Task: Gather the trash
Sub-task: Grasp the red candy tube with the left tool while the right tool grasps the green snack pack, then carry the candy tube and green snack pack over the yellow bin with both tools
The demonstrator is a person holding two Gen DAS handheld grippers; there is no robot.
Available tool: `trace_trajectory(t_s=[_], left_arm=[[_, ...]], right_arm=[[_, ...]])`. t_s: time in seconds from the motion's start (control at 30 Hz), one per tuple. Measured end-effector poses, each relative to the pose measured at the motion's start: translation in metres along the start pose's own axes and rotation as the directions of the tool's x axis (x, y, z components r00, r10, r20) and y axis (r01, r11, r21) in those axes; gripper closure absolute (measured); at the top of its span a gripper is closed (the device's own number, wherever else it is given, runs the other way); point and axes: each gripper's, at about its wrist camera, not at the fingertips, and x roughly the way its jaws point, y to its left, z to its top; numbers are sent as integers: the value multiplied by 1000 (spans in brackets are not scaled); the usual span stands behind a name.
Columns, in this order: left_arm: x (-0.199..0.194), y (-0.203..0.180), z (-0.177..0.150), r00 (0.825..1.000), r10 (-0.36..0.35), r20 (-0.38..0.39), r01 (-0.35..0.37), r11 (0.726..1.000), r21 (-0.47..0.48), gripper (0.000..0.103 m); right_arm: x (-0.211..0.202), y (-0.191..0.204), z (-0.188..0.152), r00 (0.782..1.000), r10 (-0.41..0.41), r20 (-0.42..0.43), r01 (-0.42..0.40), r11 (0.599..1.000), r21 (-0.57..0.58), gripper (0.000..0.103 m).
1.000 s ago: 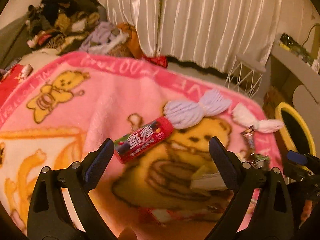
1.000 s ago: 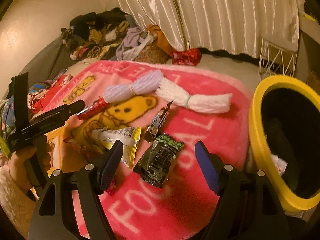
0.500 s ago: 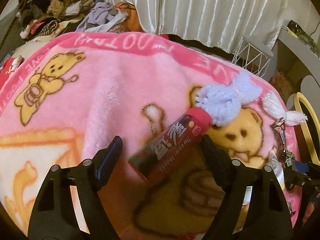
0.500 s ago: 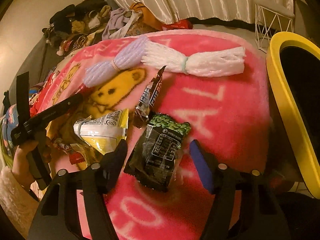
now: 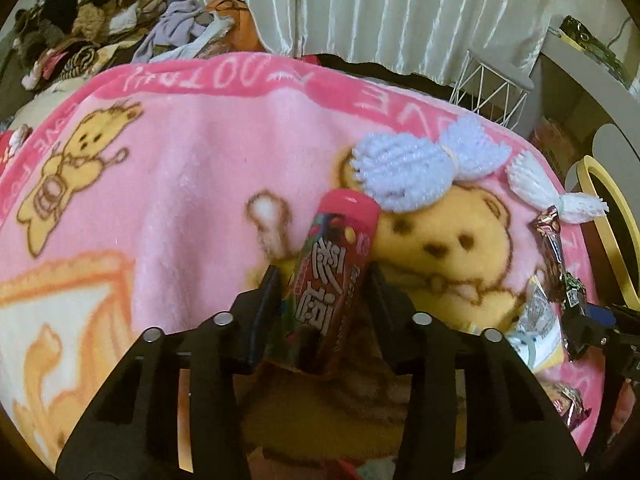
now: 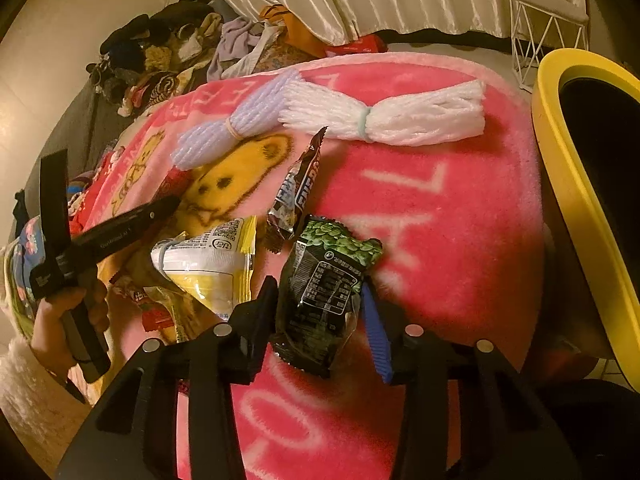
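Note:
My left gripper is shut on a red candy tube that lies on the pink bear blanket. My right gripper is shut on a black-and-green snack packet on the same blanket. A brown candy-bar wrapper and a white-and-yellow packet lie just left of the right gripper. The yellow-rimmed bin stands at the right; it also shows in the left wrist view.
A lilac yarn bundle and a white yarn bundle lie on the blanket's far side. A clothes pile sits at the back left, a white wire basket by the curtain. Small red wrappers lie near the left hand.
Both grippers moved forward and closed: the left on the red candy tube, the right on the black-and-green packet.

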Motion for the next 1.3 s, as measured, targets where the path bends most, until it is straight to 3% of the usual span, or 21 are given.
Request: trace_trajectory(t_s=[0.33, 0.57, 0.73, 1.03, 1.3], left_arm=[[-17, -7, -25, 998, 43, 36, -40, 996, -79, 76], [-45, -5, -34, 989, 51, 136, -28, 986, -167, 76], [-74, -7, -40, 974, 47, 223, 7, 972, -234, 76], [-119, -30, -45, 941, 8, 338, 79, 967, -241, 76], [-135, -55, -53, 931, -15, 365, 101, 971, -217, 76]], right_arm=[[-7, -1, -1, 998, 58, -2, -58, 998, 4, 73], [-18, -5, -5, 995, 94, 15, -94, 996, 1, 76], [-30, 0, -9, 991, 123, 50, -122, 992, -36, 77], [-49, 12, -10, 980, 166, 105, -154, 981, -119, 77], [-63, 28, -17, 975, 166, 144, -133, 968, -214, 77]])
